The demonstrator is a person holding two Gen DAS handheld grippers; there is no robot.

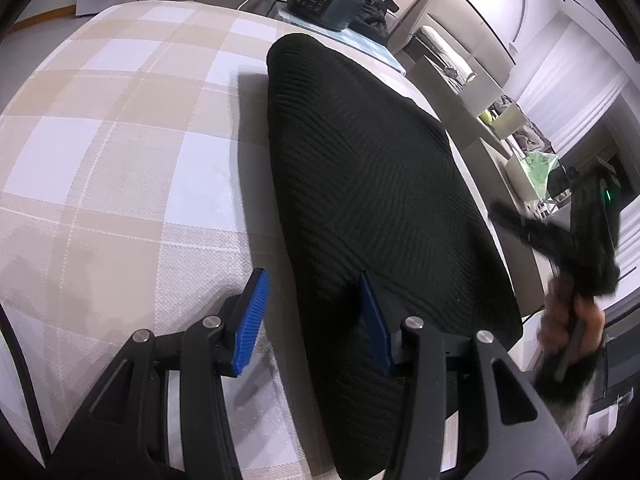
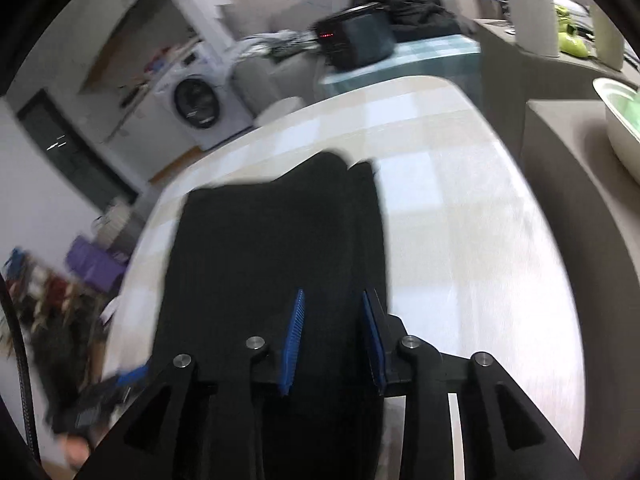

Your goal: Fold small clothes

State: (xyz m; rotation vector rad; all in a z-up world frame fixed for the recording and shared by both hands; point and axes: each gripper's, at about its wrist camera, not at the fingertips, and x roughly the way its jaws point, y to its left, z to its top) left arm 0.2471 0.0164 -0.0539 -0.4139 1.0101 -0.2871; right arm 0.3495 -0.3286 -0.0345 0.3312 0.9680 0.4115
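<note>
Straddling black garment (image 1: 360,168): left gripper (image 1: 312,316), right gripper (image 2: 334,340), jaws seemingly apart.

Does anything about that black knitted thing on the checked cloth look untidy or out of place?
Slightly. The black knit garment lies mostly flat on the checked tablecloth, but its far edge looks uneven, with a notch between two humps. Nothing is spilled or damaged.

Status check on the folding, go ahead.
Left gripper open, straddling the near edge of the black knit garment. Right gripper open above it, nothing pinched. Garment lies folded on checked tablecloth. Nothing in the way.
</note>
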